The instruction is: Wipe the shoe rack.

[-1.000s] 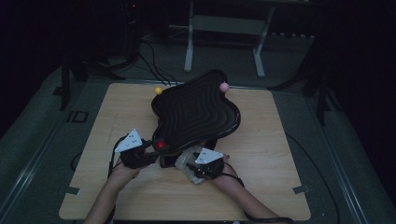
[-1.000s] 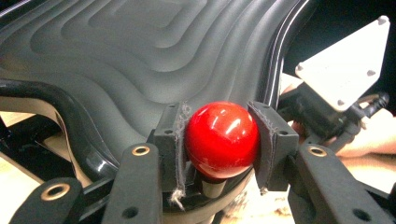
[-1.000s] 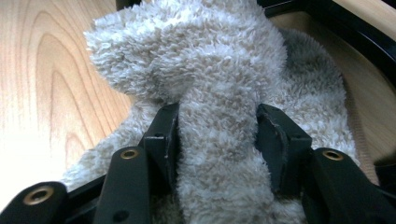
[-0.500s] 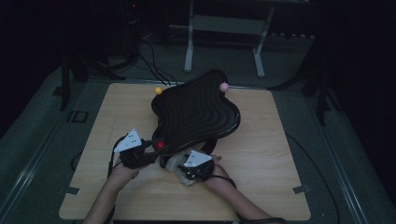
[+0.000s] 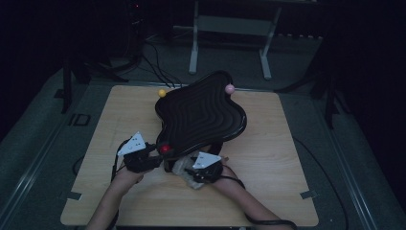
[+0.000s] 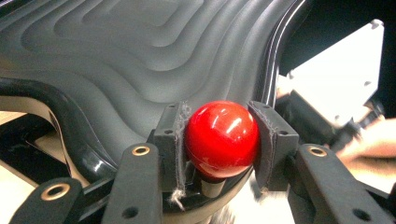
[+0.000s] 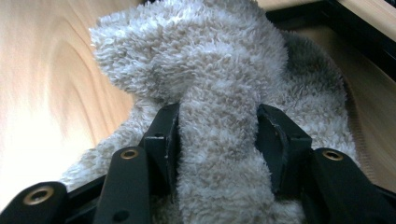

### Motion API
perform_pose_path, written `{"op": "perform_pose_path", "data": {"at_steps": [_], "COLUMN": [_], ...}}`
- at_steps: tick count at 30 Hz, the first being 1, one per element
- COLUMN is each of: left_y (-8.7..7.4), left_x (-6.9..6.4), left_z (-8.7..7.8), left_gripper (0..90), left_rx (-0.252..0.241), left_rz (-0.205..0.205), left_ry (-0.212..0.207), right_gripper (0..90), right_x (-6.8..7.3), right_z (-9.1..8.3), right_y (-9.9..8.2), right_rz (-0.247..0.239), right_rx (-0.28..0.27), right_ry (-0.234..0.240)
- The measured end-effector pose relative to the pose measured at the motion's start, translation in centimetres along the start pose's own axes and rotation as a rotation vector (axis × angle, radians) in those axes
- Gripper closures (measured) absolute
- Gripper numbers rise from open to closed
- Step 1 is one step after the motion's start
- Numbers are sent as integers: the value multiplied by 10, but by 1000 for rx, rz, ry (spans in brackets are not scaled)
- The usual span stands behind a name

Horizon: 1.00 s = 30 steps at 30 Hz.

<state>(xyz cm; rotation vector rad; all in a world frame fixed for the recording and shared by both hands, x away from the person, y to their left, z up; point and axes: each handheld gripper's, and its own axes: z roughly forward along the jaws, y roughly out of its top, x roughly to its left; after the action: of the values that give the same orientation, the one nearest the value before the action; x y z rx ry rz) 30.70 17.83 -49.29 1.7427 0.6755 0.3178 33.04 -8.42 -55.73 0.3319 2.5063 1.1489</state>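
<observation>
We clamp our left gripper (image 6: 219, 140) on the red knob (image 6: 222, 139) at the near corner of the black tray (image 5: 201, 115), which stands propped and tilted on the table (image 5: 277, 158). The tray's long axis runs from that knob away toward the pink knob (image 5: 229, 88) at the far right. Our right gripper (image 7: 217, 140) pinches a fold of grey cloth (image 7: 205, 70), lying on the table just under the tray's near edge.

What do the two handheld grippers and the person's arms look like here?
Both the left gripper and right gripper are black, each topped by a pale three-cornered plate, with black cables trailing. The jaws carry brass-coloured rivets and dark pads, frayed on the left. No sleeves show on the forearms.
</observation>
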Motion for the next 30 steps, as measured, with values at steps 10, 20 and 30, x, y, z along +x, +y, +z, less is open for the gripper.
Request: {"op": "perform_pose_path", "data": {"at_steps": [10, 20, 30], "left_y": [1, 1, 0], "left_x": [-1, -1, 1], "left_z": [-1, 0, 0], "left_gripper": [592, 593, 592], "left_rx": [9, 9, 3], "left_rz": [7, 4, -1], "left_ry": [6, 0, -11], "right_gripper": [551, 553, 673], "right_x": [20, -27, -63], "right_z": [17, -30, -60], "right_y": [16, -30, -49], "right_rz": [-69, 16, 173], "right_rx": [-22, 26, 44], "right_ry": [9, -57, -139]}}
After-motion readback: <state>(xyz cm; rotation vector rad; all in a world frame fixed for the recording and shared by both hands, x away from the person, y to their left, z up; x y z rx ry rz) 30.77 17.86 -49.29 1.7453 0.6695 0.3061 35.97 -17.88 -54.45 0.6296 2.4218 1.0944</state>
